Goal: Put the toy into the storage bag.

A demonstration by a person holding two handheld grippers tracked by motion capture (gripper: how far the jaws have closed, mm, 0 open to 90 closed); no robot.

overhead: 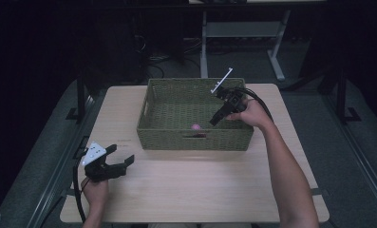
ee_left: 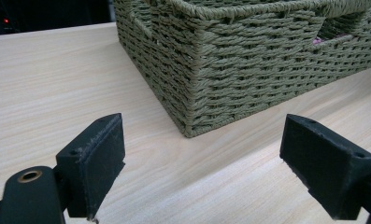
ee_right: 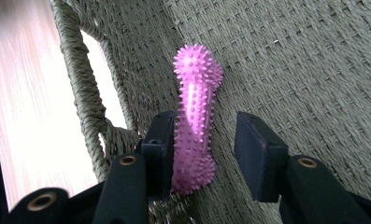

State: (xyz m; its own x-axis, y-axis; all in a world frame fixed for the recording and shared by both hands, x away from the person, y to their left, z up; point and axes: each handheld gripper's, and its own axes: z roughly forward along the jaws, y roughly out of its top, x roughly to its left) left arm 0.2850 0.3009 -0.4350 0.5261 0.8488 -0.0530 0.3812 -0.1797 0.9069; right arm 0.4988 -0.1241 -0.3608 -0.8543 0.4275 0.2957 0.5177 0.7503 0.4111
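**A:** Where does the toy sit right now?

**B:** The pink spiky toy (ee_right: 196, 116) lies on the floor of the woven basket (overhead: 150, 118), hard against its near wall, just beside the handle cut-out (ee_right: 96, 74). From the high view only a pink dab (overhead: 196, 127) shows there, near the middle of that wall.

**A:** And the right gripper?

**B:** The right gripper (ee_right: 204, 149) reaches down into the basket from the far right, jaws straddling the toy. One pad (ee_right: 160, 140) touches the toy's side; the other stands off with a clear gap of weave between. So I'd call it released, not clamped: nothing is being squeezed (the toy rests on the basket floor).

**A:** Which way does the toy run against the jaws?

**B:** Its long axis points straight ahead of the gripper, parallel to the pads, with the knobbed end beyond the fingertips and the other end deep between them. That suits either a fresh pinch across the narrow waist or a straight pull-back; I judge the wall on the one side leaves little room to slide sideways.

**A:** The left hand?

**B:** The left gripper (overhead: 122, 161) rests at the near left of the table (overhead: 200, 190), jaws spread wide and empty, aimed at the basket's near corner (ee_left: 192, 126). It's well apart from the toy; the right hand is plainly nearer.
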